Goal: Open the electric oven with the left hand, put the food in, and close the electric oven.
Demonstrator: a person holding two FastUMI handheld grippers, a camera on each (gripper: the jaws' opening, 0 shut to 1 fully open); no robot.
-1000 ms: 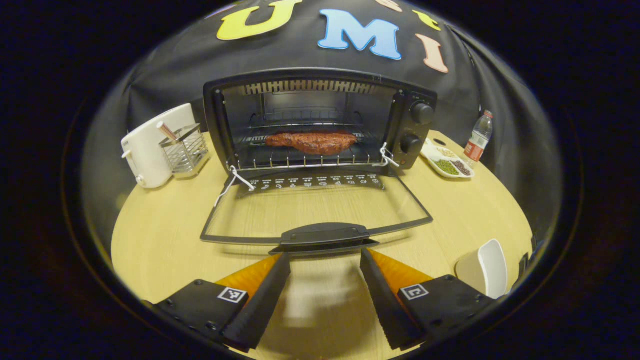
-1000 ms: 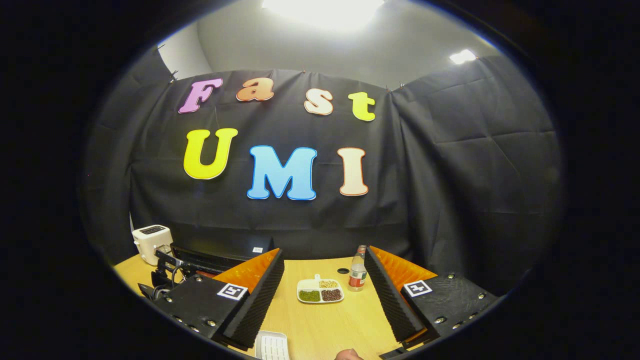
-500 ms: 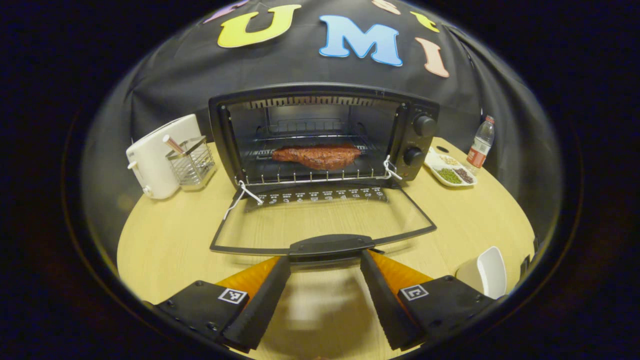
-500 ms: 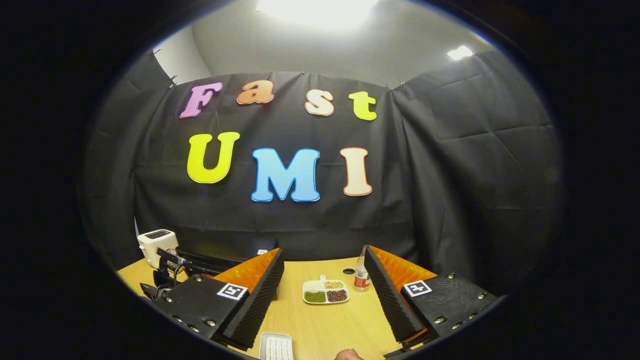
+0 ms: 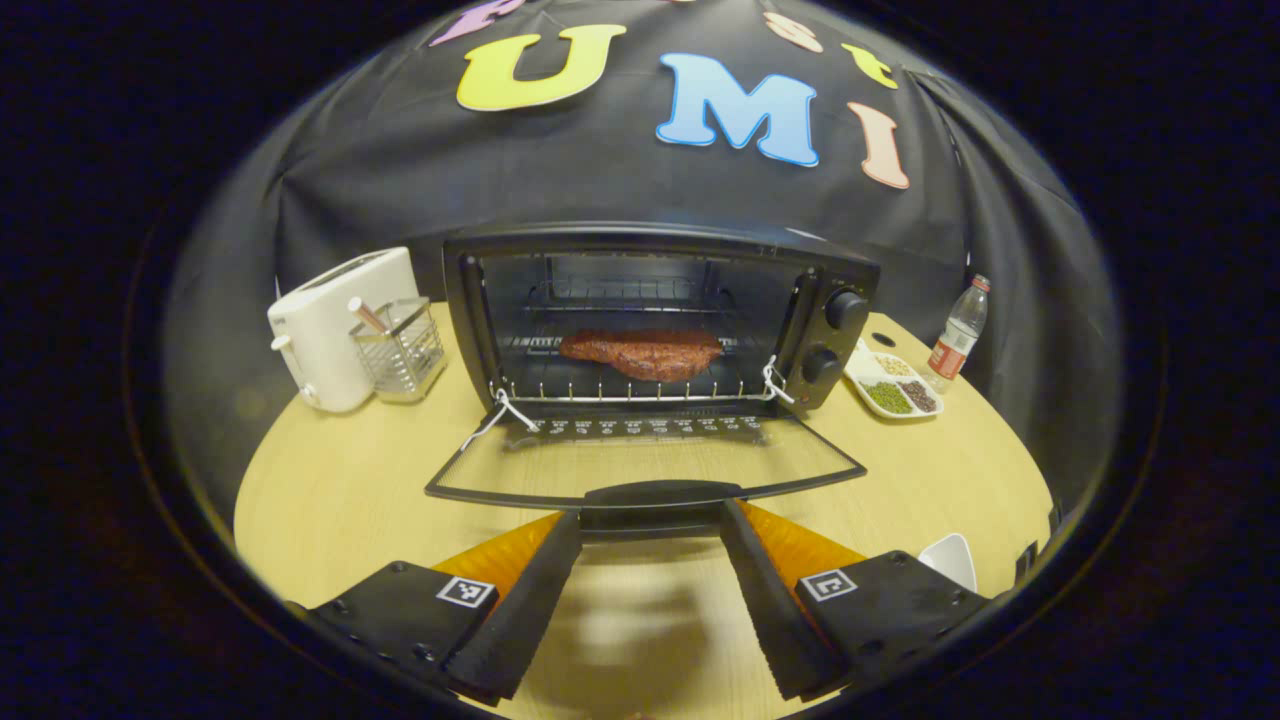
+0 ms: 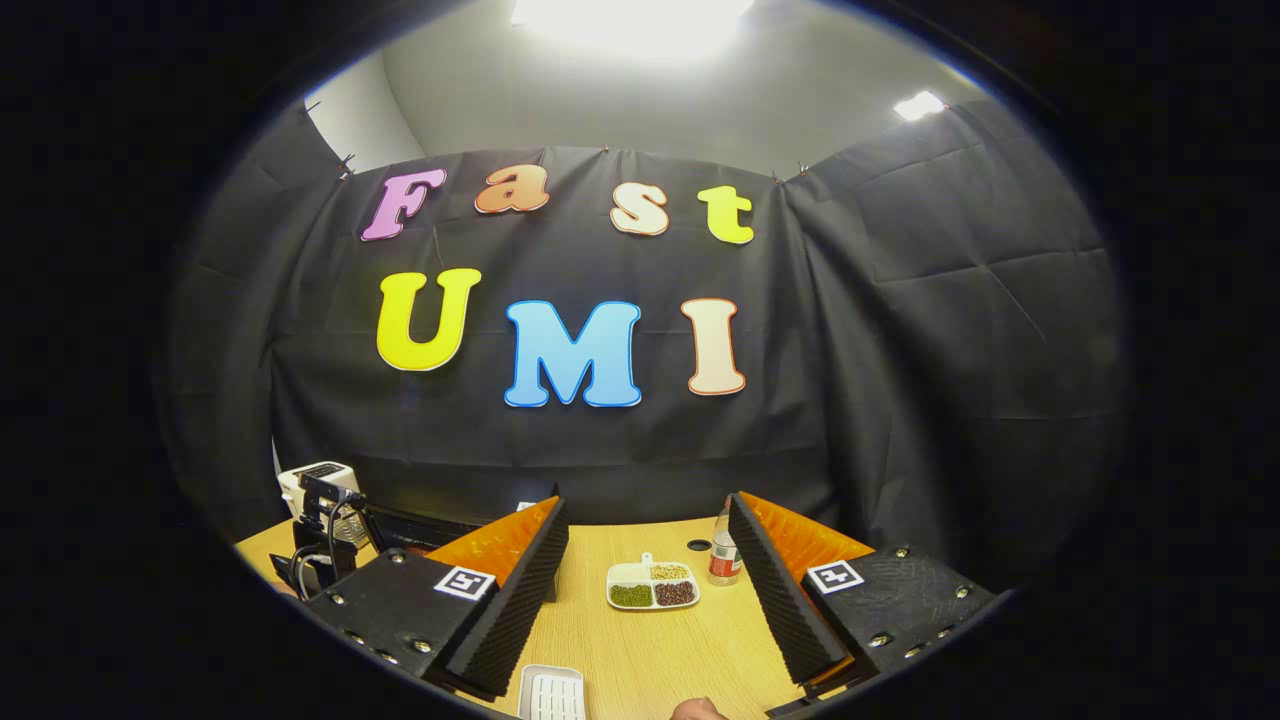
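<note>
The black electric oven (image 5: 840,270) stands at the back of the round wooden table (image 5: 330,480) with its glass door (image 5: 650,460) folded down flat. A brown slab of meat (image 5: 642,354) lies on the wire rack inside. My left gripper (image 5: 650,518) is open, low over the table, with its fingertips just in front of the door handle (image 5: 650,494) and on either side of it, not pressing it. My right gripper (image 6: 647,510) is open and holds nothing, raised and facing the booth wall. In the right gripper view the left gripper (image 6: 322,520) shows farther off at the left.
A white toaster (image 5: 335,310) and a wire caddy (image 5: 400,340) stand left of the oven. A divided dish of beans (image 5: 890,385) and a bottle (image 5: 958,330) are to its right. A white bowl (image 5: 950,560) sits near the front right edge. A white tray (image 6: 552,692) lies below the right gripper.
The left gripper has sunk lower and tipped up, so the oven and its door sit lower in its view, with the handle now at the fingertips. The right gripper barely shifted.
</note>
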